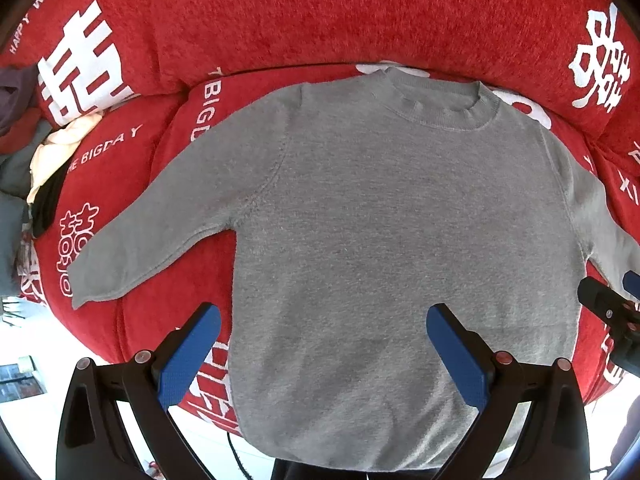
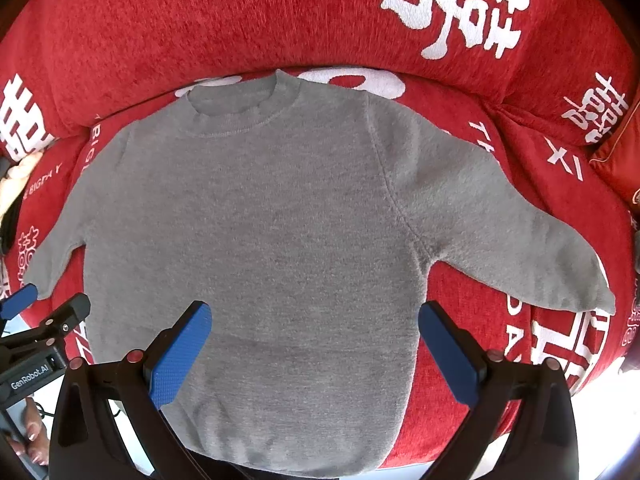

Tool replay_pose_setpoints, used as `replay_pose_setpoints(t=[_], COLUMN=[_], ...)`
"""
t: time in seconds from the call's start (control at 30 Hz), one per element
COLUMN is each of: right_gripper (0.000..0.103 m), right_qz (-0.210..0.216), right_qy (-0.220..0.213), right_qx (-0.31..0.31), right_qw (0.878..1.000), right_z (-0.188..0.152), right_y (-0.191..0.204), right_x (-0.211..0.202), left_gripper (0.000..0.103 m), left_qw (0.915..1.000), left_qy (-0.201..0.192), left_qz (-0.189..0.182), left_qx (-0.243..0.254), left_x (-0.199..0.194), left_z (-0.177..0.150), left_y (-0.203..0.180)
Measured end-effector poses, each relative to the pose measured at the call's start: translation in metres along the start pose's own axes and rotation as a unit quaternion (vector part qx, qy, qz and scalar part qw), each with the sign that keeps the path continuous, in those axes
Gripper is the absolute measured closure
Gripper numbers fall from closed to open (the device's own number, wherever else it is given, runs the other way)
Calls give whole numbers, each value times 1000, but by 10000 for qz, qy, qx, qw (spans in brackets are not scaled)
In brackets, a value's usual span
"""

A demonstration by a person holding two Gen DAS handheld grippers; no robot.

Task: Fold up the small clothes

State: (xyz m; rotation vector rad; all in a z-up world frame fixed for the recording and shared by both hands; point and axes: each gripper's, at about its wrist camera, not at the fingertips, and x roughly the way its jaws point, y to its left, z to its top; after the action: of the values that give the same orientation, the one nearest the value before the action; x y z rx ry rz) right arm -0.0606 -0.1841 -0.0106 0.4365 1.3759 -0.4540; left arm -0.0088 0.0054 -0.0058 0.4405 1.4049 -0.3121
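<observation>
A small grey sweater (image 1: 400, 240) lies flat and face up on a red sofa seat, collar far, hem near, both sleeves spread out. It also shows in the right wrist view (image 2: 248, 240). My left gripper (image 1: 323, 320) is open and empty, hovering above the lower left part of the body. My right gripper (image 2: 315, 316) is open and empty above the lower right part. The right gripper shows at the edge of the left wrist view (image 1: 612, 304), and the left gripper at the edge of the right wrist view (image 2: 44, 320).
The red sofa cover (image 1: 320, 12) has white characters and lettering; its backrest rises behind the collar. A pile of other clothes (image 1: 60, 148) lies at the far left of the seat. The seat's front edge runs just below the hem.
</observation>
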Motion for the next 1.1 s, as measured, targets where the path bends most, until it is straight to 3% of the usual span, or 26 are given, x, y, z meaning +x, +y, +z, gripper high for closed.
replay_pose_setpoints(t=[0.73,1.1], right_gripper=[0,0], right_qz=[87,153], right_qy=[44,57], right_qx=[-29,106], right_qw=[9999,9998], right_z=[0,-3], right_y=[7,20], right_x=[6,11], left_gripper=[0,0], left_qw=[9998,9991], left_qy=[19,28], left_qz=[-120,-374], left_qx=[-146,-187], left_x=[6,18], left_z=[-9,-13], left_y=[5,27])
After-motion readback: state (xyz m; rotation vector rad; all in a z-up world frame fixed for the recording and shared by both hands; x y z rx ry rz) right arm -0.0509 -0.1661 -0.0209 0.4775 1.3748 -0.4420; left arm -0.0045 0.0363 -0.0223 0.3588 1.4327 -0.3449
